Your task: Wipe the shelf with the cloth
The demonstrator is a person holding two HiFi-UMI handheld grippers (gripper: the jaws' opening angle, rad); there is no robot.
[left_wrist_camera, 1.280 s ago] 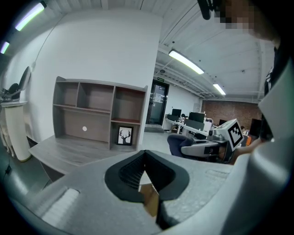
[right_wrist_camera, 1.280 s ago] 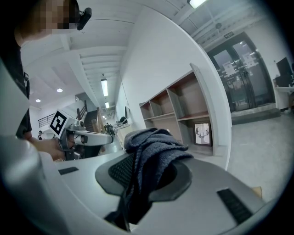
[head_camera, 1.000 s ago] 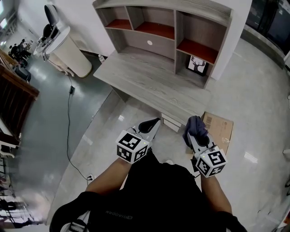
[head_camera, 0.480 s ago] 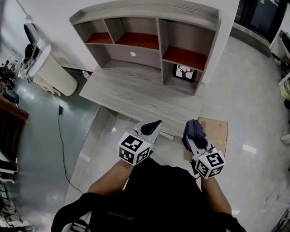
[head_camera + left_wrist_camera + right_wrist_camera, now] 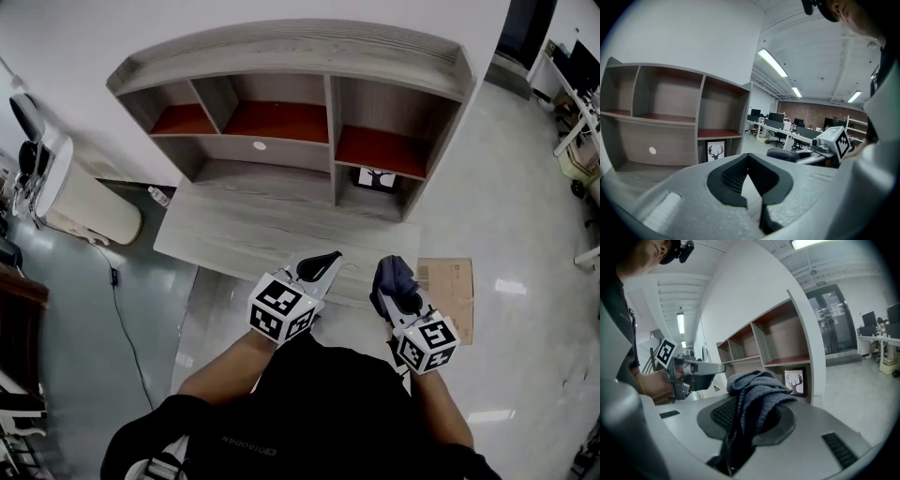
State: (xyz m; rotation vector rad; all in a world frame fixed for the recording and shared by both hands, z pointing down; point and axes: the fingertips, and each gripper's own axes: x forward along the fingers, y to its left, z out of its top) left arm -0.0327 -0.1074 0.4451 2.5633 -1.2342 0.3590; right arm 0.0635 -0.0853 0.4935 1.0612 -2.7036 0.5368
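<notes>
Right gripper: jaws clamped on the grey cloth, which bunches up over the pads.
Left gripper: jaws together at the tips, nothing between them.
Shelf: wooden unit against the wall, ahead of both grippers, with its desk surface lying between.
Cloth position: held in the air, touching no surface.
Progress: wiping apparently not begun; every compartment is left to do.

L hand-held gripper closed; R clamped
</notes>
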